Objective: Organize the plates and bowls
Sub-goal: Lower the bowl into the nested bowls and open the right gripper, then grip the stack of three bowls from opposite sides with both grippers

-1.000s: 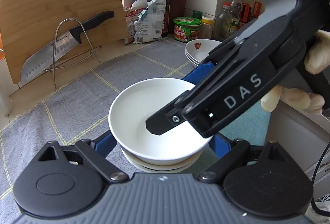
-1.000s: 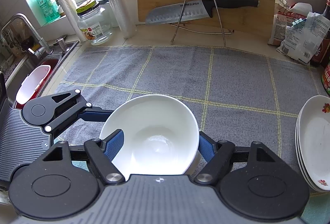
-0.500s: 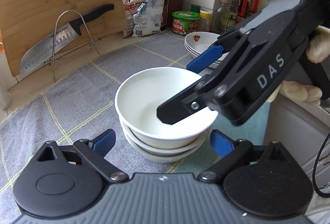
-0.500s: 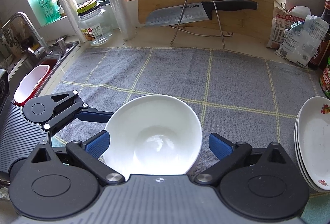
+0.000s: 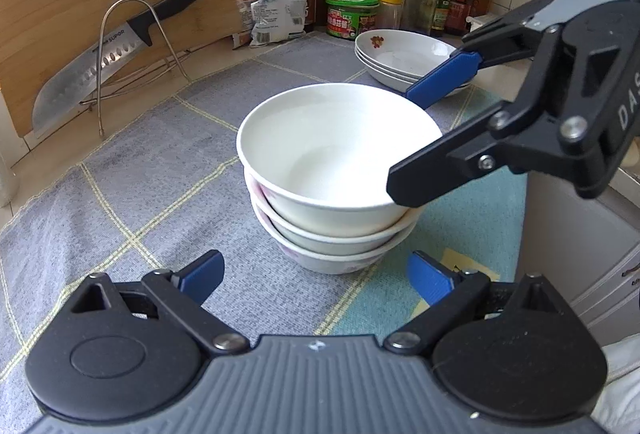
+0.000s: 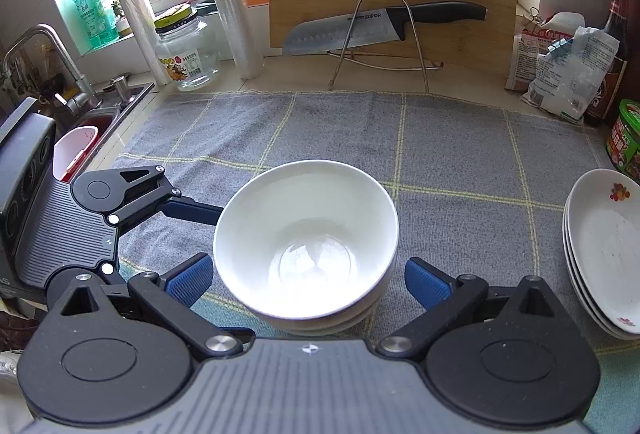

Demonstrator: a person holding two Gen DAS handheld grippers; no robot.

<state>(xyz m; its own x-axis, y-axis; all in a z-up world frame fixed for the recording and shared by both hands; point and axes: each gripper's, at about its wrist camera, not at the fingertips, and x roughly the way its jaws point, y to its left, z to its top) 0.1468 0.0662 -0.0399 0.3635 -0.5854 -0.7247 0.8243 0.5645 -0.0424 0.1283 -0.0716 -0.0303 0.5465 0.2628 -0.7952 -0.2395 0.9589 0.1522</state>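
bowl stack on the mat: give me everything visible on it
The bowl stack is three nested bowls, glossy white and ceramic-looking, upright on the grey checked mat. The top bowl is plain and empty; the lower two show faint pink marks on their outer walls. The stack sits level, rims aligned, left of the plate stack and apart from it. Both the left claw and the right claw are open, pads either side, not pressing it.

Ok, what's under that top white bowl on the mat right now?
Two more bowls nest under the top white bowl, forming a stack on the grey mat. Only their rims and outer walls show; their insides are covered.
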